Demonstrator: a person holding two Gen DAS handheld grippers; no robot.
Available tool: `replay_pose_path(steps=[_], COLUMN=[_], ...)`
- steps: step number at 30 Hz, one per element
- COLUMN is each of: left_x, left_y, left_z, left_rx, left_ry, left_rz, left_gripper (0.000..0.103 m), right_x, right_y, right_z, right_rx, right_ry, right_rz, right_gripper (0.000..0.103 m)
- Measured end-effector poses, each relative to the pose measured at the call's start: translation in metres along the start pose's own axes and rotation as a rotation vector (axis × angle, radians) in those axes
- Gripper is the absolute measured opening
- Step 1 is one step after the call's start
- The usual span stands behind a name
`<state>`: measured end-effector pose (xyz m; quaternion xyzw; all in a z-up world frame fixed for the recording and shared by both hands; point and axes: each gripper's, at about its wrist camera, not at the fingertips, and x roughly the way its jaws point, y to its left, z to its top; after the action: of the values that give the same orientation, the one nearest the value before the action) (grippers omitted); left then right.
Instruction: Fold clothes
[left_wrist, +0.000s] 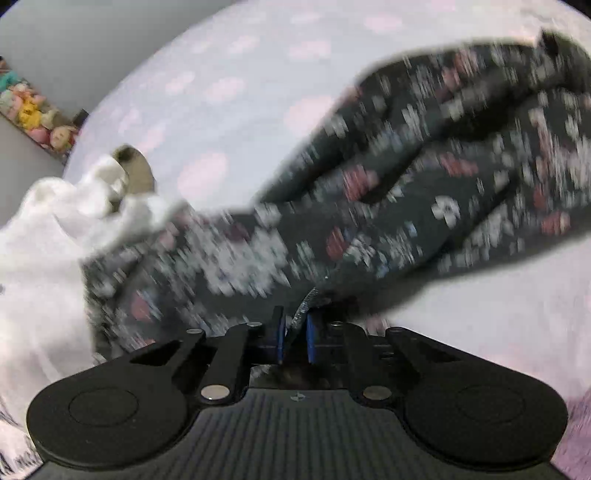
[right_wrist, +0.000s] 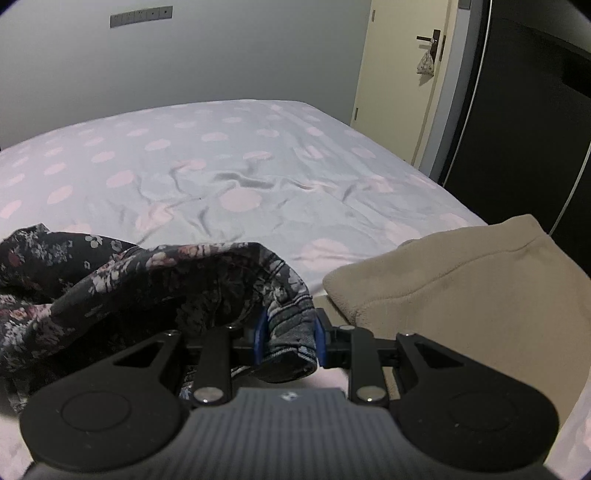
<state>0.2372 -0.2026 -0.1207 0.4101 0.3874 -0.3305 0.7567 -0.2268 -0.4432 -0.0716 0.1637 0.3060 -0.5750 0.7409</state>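
A dark flowered garment (left_wrist: 388, 206) is held up over the bed (right_wrist: 229, 173) by both grippers. The left gripper (left_wrist: 295, 332) has its jaws pressed narrow on a thin edge of the cloth. The right gripper (right_wrist: 288, 339) has its jaws closed on a thick bunched hem. A beige fleece (right_wrist: 461, 295) is seen near the bed's right edge. White clothes (left_wrist: 40, 258) are piled by the left edge.

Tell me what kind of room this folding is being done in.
Most likely a home bedroom. A bed with a pink-dotted sheet fills the view, a door with a lever handle stands beyond it, and soft toys line a shelf by the wall.
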Motion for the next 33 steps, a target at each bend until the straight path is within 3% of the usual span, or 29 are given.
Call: replay_pose_path(steps=[7,11,15,20,25,29,33], left_x=[-0.013,0.015,0.057,0.073,0.049,0.015,-0.007], left_y=[0.027,0.034,0.037,0.040,0.048,0.060,0.054], left_z=[0.064,0.103,0.127,0.126,0.121,0.107,0.080], left_rx=[-0.044,-0.030,-0.028,-0.059,-0.023,0.034,0.185], left_ry=[-0.111,-0.093,-0.033,-0.011,-0.065,-0.145,-0.151], left_rz=[0.049,0.067,0.072,0.061,0.055,0.050,0.097], left_gripper=[0.008,0.008,0.016,0.027,0.036,0.043,0.043], right_x=[0.011,0.015,0.021,0.033,0.040,0.039,0.037], right_y=[0.003,0.004,0.007,0.010,0.014,0.012,0.009], right_z=[0.002,0.001,0.001,0.003,0.005,0.005,0.003], right_rx=[0.000,-0.003,-0.015,-0.018,-0.019,-0.013,-0.003], right_ry=[0.037,0.045,0.060,0.087,0.107,0.104,0.099], right_rz=[-0.017,-0.027,-0.045,-0.059,-0.067,-0.058,-0.046], right_gripper=[0.029,0.029,0.029,0.029,0.029,0.029,0.029])
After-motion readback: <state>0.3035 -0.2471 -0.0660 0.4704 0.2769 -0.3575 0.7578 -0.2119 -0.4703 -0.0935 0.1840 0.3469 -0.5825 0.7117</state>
